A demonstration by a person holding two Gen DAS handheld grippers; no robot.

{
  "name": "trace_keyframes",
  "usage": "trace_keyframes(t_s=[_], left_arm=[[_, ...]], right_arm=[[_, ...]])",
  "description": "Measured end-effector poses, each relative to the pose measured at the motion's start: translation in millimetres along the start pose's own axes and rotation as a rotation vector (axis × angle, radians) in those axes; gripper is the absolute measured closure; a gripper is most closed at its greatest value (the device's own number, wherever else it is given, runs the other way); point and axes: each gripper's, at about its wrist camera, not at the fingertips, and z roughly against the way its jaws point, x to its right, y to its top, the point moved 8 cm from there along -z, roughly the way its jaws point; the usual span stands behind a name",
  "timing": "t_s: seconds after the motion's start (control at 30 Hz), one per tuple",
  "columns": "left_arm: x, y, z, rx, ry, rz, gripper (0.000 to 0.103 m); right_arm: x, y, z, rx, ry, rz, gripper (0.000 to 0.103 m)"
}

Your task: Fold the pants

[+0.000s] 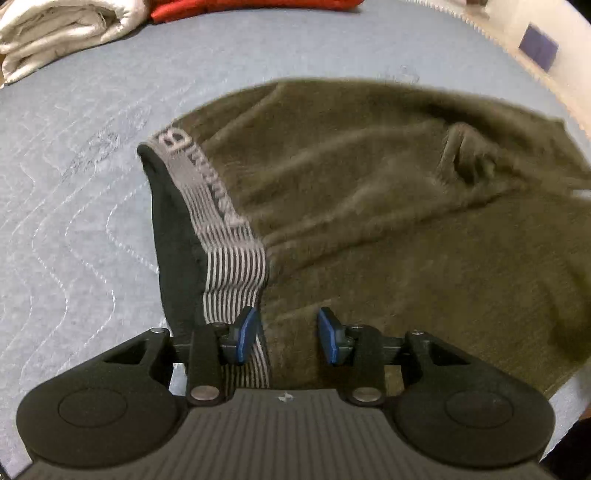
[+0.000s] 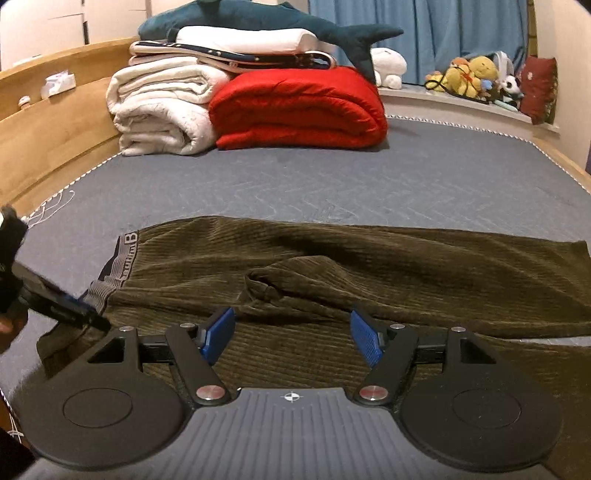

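Observation:
Olive-brown corduroy pants [image 1: 388,206] lie spread across the blue-grey mattress [image 1: 74,184], legs running off to the right. Their grey striped waistband [image 1: 232,266] with black lining is on the left. My left gripper [image 1: 289,334] points steeply down over the waistband's near end. Its blue pads stand apart, the striped band running just inside the left pad, and nothing is pinched. In the right wrist view the pants [image 2: 369,266] stretch sideways, and my right gripper [image 2: 292,334] is open wide, low over the near fold of cloth. The left gripper [image 2: 74,312] shows at the waistband corner [image 2: 99,295].
At the head of the bed lie a folded white blanket [image 2: 162,110] and a red quilt [image 2: 299,110], topped by pillows and a shark plush [image 2: 258,22]. A wooden bed frame [image 2: 48,140] runs along the left. Soft toys [image 2: 472,77] sit on the window ledge.

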Motion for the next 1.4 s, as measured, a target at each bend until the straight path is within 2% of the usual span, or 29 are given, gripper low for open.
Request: trace_keyframes(t_s=[0.13, 0.33, 0.47, 0.57, 0.67, 0.73, 0.8, 1.03, 1.23, 1.27, 1.33, 1.4], left_arm=[[-17, 28, 18, 0.105, -0.044, 0.106, 0.061], [-53, 61, 31, 0.231, -0.015, 0.261, 0.061], [-73, 75, 12, 0.24, 0.03, 0.321, 0.061], [-96, 82, 2, 0.258, 0.048, 0.419, 0.059], [-122, 88, -14, 0.261, 0.04, 0.533, 0.051], [-131, 90, -25, 0.245, 0.017, 0.592, 0.042], [-133, 91, -36, 0.224, -0.005, 0.63, 0.039], [-126, 102, -68, 0.199, 0.007, 0.607, 0.027], [-117, 109, -76, 0.213, 0.036, 0.529, 0.024], [-115, 109, -76, 0.212, 0.046, 0.51, 0.027], [-114, 109, -74, 0.212, 0.078, 0.468, 0.05], [-112, 110, -66, 0.233, 0.067, 0.443, 0.059]], right_arm=[[6, 5, 6, 0.014, 0.011, -0.055, 0.027], [19, 2, 13, 0.02, -0.007, -0.077, 0.024], [27, 0, 14, 0.007, -0.003, -0.127, 0.024], [30, 0, 15, 0.003, 0.012, -0.145, 0.024], [31, 1, 15, 0.009, 0.009, -0.135, 0.024], [31, 0, 14, 0.006, 0.01, -0.133, 0.023], [34, -1, 12, 0.001, 0.008, -0.135, 0.023], [51, -4, 7, -0.018, -0.014, -0.151, 0.023], [63, -11, 7, -0.031, -0.034, -0.183, 0.023], [64, -12, 8, -0.031, -0.038, -0.181, 0.023], [66, -13, 10, -0.031, -0.045, -0.179, 0.023], [67, -14, 12, -0.03, -0.053, -0.179, 0.023]])
